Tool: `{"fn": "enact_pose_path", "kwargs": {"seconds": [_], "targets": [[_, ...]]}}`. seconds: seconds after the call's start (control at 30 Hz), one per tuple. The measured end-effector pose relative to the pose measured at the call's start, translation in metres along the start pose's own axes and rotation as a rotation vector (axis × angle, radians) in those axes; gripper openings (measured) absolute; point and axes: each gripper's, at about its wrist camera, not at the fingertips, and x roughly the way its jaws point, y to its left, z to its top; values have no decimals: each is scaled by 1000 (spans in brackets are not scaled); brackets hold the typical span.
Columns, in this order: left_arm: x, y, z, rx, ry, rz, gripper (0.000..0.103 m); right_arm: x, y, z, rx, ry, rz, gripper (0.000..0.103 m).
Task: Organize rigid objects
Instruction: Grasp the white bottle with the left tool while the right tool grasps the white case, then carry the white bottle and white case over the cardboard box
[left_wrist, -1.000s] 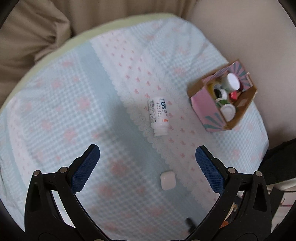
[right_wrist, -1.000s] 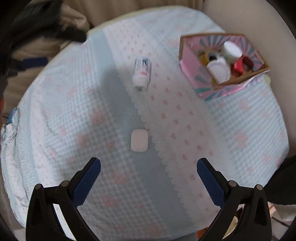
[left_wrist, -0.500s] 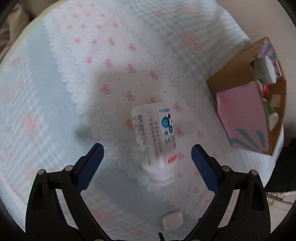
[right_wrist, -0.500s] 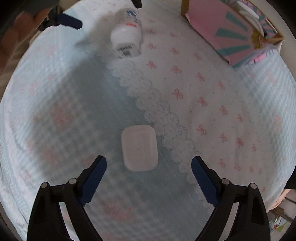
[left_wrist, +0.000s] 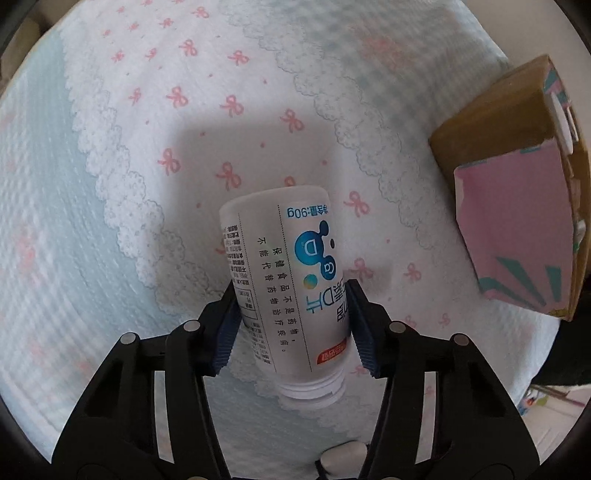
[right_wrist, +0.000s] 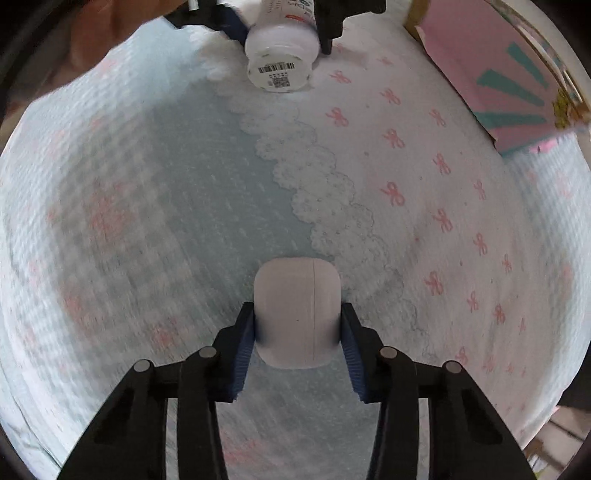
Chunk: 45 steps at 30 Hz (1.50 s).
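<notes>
left tongs (left_wrist: 291, 325) clamped, right tongs (right_wrist: 297, 345) clamped

box (left_wrist: 517, 229) cut off at right edge, contents mostly hidden

Soft pale-blue quilted bedspread (left_wrist: 66, 229) with faded pink motifs fills both views; a white band printed with pink bows (right_wrist: 417, 155), scallop-edged, crosses it diagonally. Plain cream surface (left_wrist: 517, 33) beyond its far edge. Even, diffuse light; soft shadow mid-cloth.
</notes>
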Motion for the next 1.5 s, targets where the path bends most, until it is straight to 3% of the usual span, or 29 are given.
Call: {"fn": "enact_pose_path", "kwargs": {"seconds": [0.17,0.5,0.77,1.07,1.17,1.33,1.5], "targets": [[-5,3,0,7,-13,4,50,-1,-2,-4,5,5,32,41],[-41,22,-15,-3,-90,0,48,-4,-49,-1,45,0,100,41],[-102,26,-52,-36,-175,-14,48,-28,-102,-16,86,-36,114,41],[-178,3,-109,-62,-266,-33,48,-115,-165,-31,129,-134,185,41],[-204,-7,-129,-74,-297,-52,48,-152,-177,-20,138,-177,214,41],[-230,-40,-141,-94,-342,-93,48,-208,-201,-7,168,-236,266,41],[-246,-72,-134,-95,-379,-116,48,-247,-229,17,186,-306,283,41]]}}
